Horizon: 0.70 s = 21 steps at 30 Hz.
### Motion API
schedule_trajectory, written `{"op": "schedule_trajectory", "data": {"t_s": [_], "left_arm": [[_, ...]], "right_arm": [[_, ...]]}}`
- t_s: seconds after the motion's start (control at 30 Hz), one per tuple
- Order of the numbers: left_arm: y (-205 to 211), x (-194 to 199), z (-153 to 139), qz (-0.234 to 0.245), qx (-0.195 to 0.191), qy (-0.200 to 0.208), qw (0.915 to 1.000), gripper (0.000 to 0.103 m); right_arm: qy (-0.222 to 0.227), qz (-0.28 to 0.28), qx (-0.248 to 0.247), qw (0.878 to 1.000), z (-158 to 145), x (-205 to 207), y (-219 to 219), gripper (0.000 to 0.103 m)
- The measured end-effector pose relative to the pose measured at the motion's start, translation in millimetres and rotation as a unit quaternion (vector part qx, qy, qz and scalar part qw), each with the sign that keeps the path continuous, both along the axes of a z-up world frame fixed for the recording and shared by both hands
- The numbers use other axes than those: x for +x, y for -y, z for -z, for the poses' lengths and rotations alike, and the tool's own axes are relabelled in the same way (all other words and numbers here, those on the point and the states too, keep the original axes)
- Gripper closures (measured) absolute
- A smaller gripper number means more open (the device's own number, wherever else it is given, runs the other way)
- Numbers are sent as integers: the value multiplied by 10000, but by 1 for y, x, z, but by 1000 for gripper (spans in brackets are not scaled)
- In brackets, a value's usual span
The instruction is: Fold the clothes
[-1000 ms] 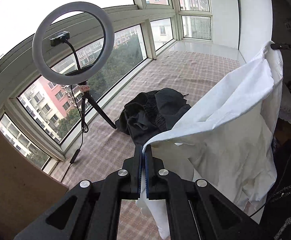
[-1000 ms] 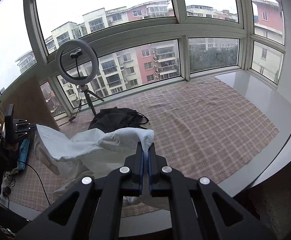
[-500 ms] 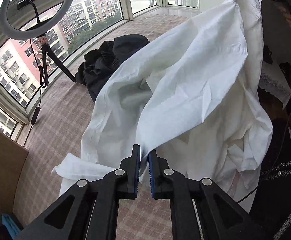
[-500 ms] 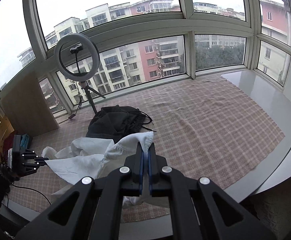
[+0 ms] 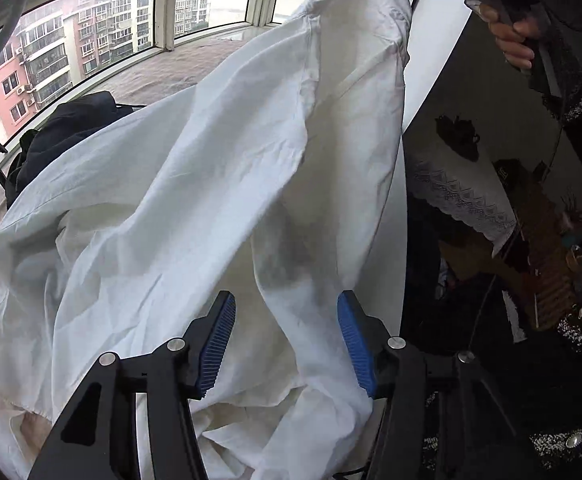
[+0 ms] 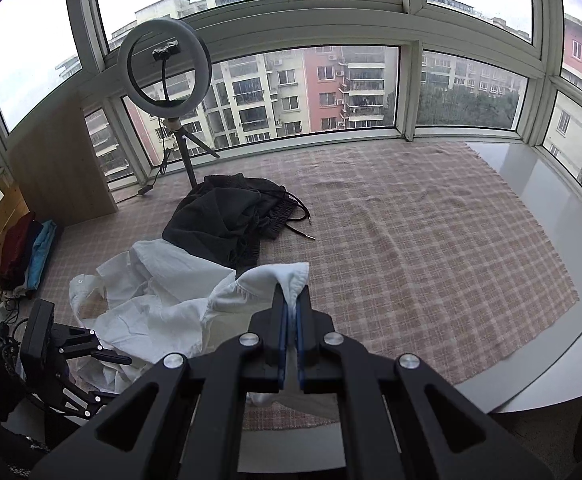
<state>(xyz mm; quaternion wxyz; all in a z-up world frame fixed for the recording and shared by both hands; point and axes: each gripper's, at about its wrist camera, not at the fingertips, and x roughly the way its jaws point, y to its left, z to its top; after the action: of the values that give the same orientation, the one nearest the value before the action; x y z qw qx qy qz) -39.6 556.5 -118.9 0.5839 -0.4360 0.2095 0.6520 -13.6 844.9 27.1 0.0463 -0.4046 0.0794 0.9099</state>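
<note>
Crumpled matt white cotton shirt [image 5: 195,208], rough checked woven cloth [image 6: 431,240], glossy white sill [image 6: 563,208]

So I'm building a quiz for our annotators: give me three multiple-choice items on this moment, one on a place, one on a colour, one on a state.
1. Where does the dark garment lie?
A. on the checked cloth near the ring light's tripod
B. on the wooden shelf
C. hanging from the window frame

2. What colour is the garment being handled?
A. red
B. white
C. blue

3. How do the claws stand?
A. both open
B. left shut, right open
C. left open, right shut on the garment

Answers: 1 A, the dark garment sits on the checked cloth by the ring light. 2 B, the white shirt is plainly white. 3 C, the left claw has its blue pads spread apart, while the right claw pinches a fold of the shirt.
</note>
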Motion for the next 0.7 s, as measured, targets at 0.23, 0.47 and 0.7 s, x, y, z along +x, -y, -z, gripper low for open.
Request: {"op": "schedule_trajectory", "data": {"t_s": [0.23, 0.47, 0.7], "left_arm": [[10, 32, -15, -289, 148, -386, 9987, 101], [29, 44, -10, -505, -326, -1332, 9893, 99], [49, 78, -32, -220, -141, -1764, 9840, 102]], "right_arm": [[140, -83, -18, 9999, 17, -6, -28, 99], [199, -174, -250, 9993, 32, -4, -43, 100], [315, -129, -328, 9989, 41, 3, -53, 99]]}}
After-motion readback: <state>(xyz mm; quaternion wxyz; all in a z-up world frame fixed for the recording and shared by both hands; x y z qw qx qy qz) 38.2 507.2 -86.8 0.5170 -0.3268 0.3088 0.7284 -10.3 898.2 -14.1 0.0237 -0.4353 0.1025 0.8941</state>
